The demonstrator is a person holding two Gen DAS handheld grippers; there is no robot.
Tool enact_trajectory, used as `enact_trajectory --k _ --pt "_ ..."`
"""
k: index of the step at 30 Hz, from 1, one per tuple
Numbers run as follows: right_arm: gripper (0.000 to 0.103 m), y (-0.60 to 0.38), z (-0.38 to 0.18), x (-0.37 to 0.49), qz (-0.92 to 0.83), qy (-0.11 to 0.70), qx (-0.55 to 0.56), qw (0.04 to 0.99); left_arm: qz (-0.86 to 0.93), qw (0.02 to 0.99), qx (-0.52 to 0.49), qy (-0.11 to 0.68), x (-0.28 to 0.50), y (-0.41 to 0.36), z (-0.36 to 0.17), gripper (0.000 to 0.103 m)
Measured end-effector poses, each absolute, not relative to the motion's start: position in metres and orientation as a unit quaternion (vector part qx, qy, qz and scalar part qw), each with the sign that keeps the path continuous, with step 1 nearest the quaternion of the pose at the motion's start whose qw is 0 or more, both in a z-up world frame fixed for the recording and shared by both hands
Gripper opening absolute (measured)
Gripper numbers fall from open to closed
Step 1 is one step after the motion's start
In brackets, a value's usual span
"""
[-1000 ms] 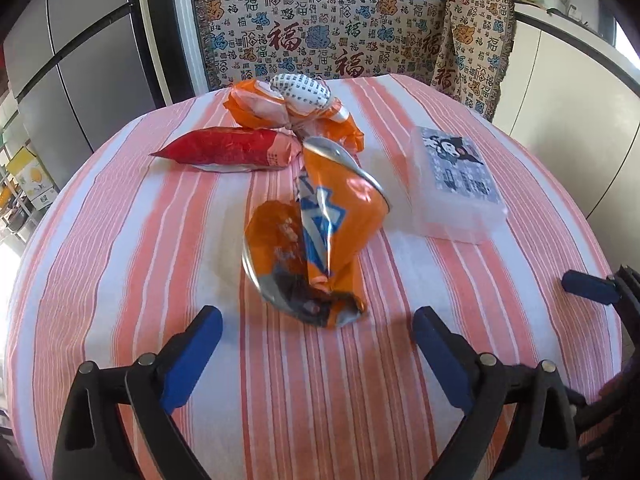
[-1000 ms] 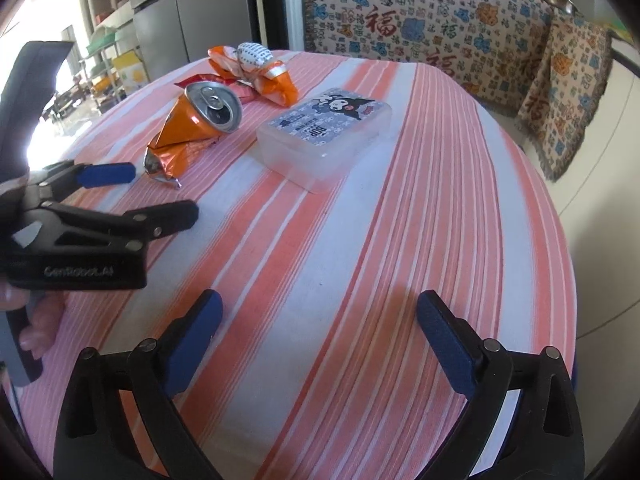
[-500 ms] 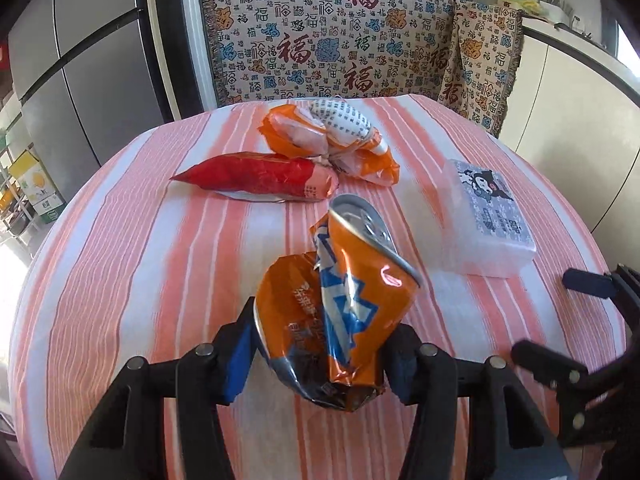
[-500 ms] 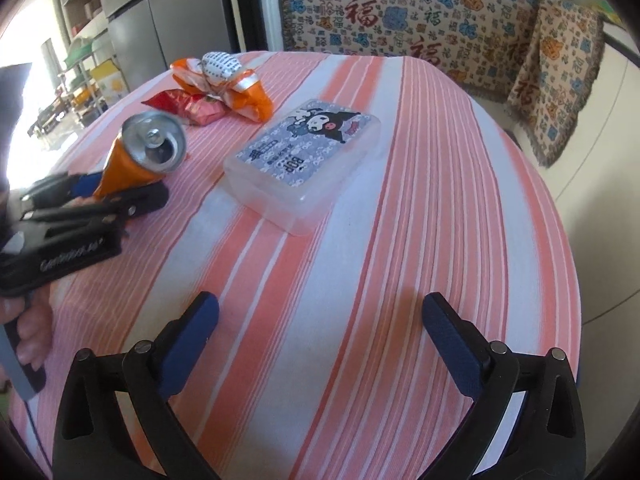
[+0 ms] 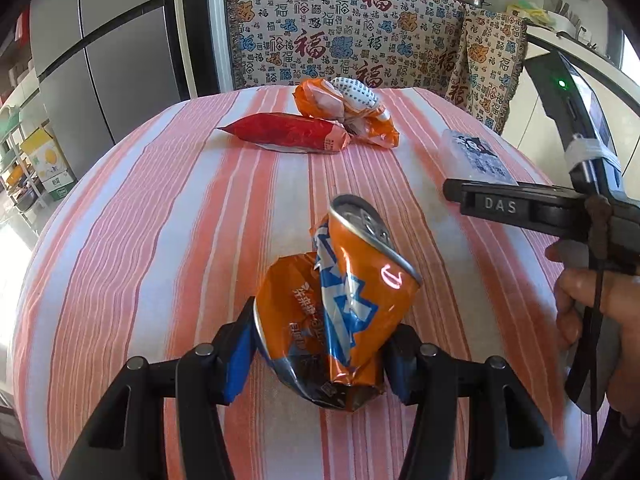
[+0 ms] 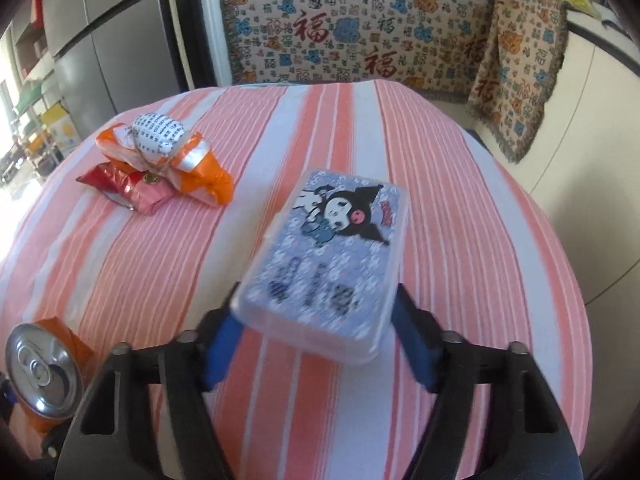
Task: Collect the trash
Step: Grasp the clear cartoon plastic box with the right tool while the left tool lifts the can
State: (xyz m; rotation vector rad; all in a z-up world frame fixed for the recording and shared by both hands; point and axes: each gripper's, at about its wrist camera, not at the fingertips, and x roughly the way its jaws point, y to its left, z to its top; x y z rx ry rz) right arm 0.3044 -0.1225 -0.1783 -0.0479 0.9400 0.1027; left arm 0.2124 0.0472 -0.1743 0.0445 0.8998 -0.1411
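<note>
My left gripper (image 5: 320, 354) is shut on a crushed orange soda can (image 5: 340, 312), held at its lower end above the striped tablecloth; the can also shows in the right wrist view (image 6: 40, 368). My right gripper (image 6: 316, 344) has its blue fingers against both sides of a translucent plastic box (image 6: 332, 256) with a cartoon lid; the view is blurred. A red snack packet (image 5: 288, 132) and an orange wrapper with a white printed bundle (image 5: 348, 108) lie further back; they also show in the right wrist view, the packet (image 6: 128, 186) and the wrapper (image 6: 168, 152).
The round table with the orange-and-white striped cloth (image 5: 160, 220) drops off at every side. A patterned cloth (image 5: 340, 32) hangs behind it, grey cabinet doors (image 5: 100, 40) stand at the left and a white counter (image 6: 600, 120) at the right.
The left gripper closed on the can and lifted it slightly. The right gripper moved forward to the plastic box and its fingers closed in on the box's sides.
</note>
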Motion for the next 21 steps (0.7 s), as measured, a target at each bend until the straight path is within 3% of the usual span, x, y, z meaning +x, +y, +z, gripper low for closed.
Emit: enact_trajectory --k 7,10,12,16,21 --pt "0.069 -0.149 -0.178 0.245 0.129 0.449 -0.053 0.883 -0.067 0.898 0.028 0.434 0.213 0.049 -0.176 0.057" --pt "0.070 -0.152 -0.180 0.223 0.140 0.444 -0.071 0.882 -0.062 0.896 0.037 0.438 0.213 0.048 -0.178 0.073" --pt "0.074 -0.154 -0.181 0.220 0.139 0.446 -0.064 0.882 -0.053 0.894 0.035 0.443 0.213 0.051 -0.180 0.084" --pt "0.092 -0.149 -0.184 0.221 0.138 0.452 -0.074 0.878 -0.063 0.893 0.039 0.444 0.209 0.056 -0.181 0.086" --pt "0.095 -0.151 -0.183 0.222 0.137 0.456 -0.064 0.877 -0.079 0.892 0.037 0.445 0.202 0.067 -0.181 0.088"
